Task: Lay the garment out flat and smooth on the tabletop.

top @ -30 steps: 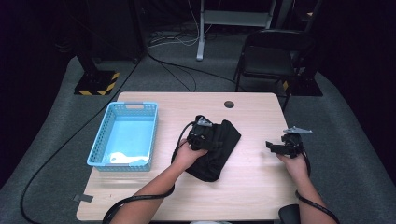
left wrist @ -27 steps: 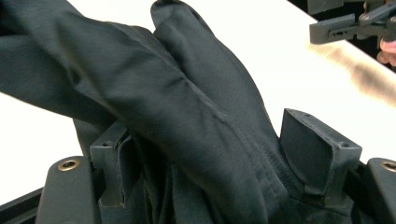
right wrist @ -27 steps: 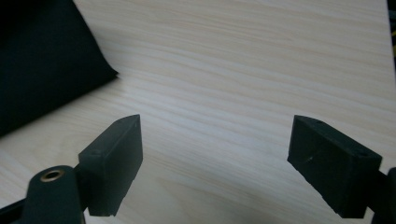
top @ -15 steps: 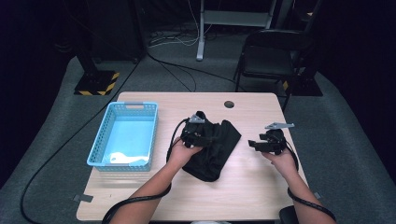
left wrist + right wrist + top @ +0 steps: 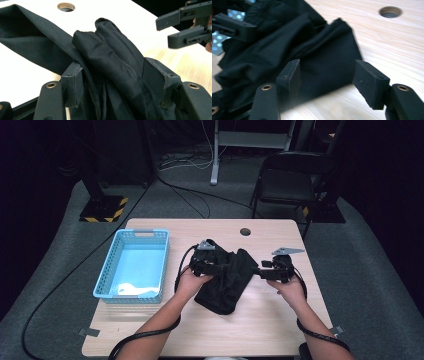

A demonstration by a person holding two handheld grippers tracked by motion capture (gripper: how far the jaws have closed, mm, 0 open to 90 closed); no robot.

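Note:
A crumpled black cloth (image 5: 225, 287) lies in the middle of the wooden table (image 5: 260, 325). My left gripper (image 5: 220, 268) is at the cloth's left side. In the left gripper view its jaws stand wide apart, with a thick bunch of the cloth (image 5: 112, 62) filling the gap around the left gripper (image 5: 113, 82). My right gripper (image 5: 257, 271) is open at the cloth's right corner. In the right gripper view the cloth's edge (image 5: 324, 67) lies between the spread jaws of the right gripper (image 5: 327, 77), untouched by them. The right gripper (image 5: 163, 31) also shows open beyond the cloth.
A light blue basket (image 5: 132, 232) stands at the table's left, with a small white item (image 5: 127, 289) in its near end. A round hole (image 5: 245, 231) is in the table's far edge. A black chair (image 5: 292, 180) stands behind the table.
My right gripper has moved left from the table's right side to the cloth's right corner. My left gripper stayed on the cloth, which now spreads further right.

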